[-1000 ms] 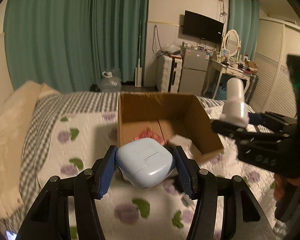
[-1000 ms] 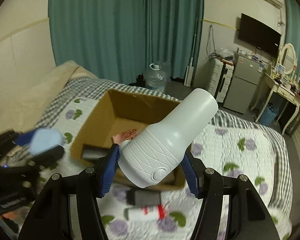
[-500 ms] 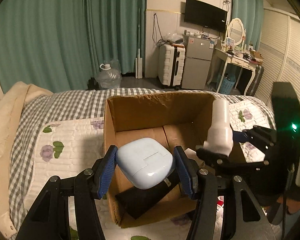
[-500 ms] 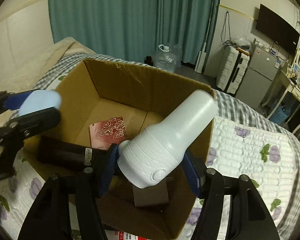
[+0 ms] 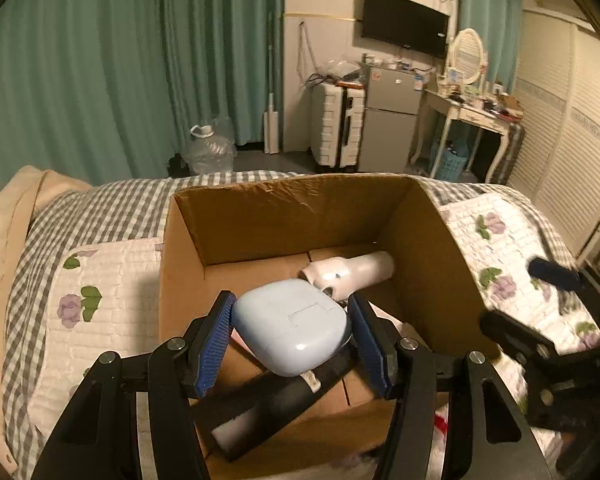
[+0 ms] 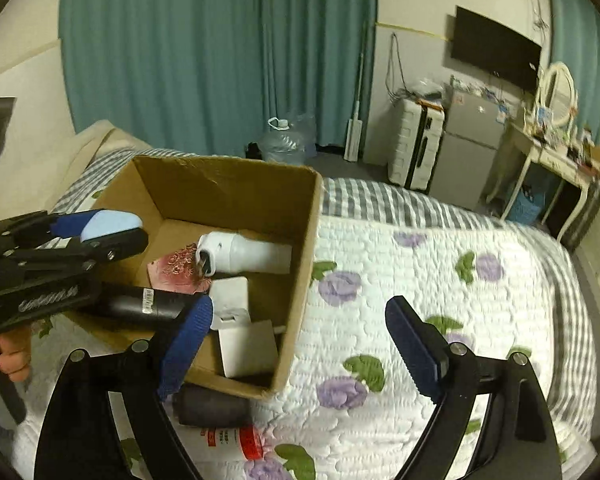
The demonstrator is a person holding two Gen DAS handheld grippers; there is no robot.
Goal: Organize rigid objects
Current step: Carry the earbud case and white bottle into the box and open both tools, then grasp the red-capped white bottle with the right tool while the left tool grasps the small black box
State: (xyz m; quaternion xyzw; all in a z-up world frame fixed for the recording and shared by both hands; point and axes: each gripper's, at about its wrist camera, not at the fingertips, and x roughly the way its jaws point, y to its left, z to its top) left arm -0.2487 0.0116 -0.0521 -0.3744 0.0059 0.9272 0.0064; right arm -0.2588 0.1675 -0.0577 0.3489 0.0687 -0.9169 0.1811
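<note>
A brown cardboard box (image 5: 300,204) (image 6: 300,264) stands open on the bed. My left gripper (image 5: 292,340) is shut on a pale blue rounded case (image 5: 292,330) and holds it over the box's near side; it also shows in the right wrist view (image 6: 112,222). A white bottle (image 5: 348,274) (image 6: 244,258) lies on its side inside the box. My right gripper (image 6: 300,344) is open and empty, over the quilt just right of the box.
Inside the box lie a black cylinder (image 6: 144,306), a red patterned card (image 6: 176,270) and white cartons (image 6: 240,320). A dark cylinder (image 6: 212,406) and a white-and-red tube (image 6: 228,438) lie on the floral quilt (image 6: 440,280) in front of the box.
My right gripper opened and let the white bottle go; the bottle now lies in the box and the gripper has drawn back right. My left gripper moved further over the box with the blue case.
</note>
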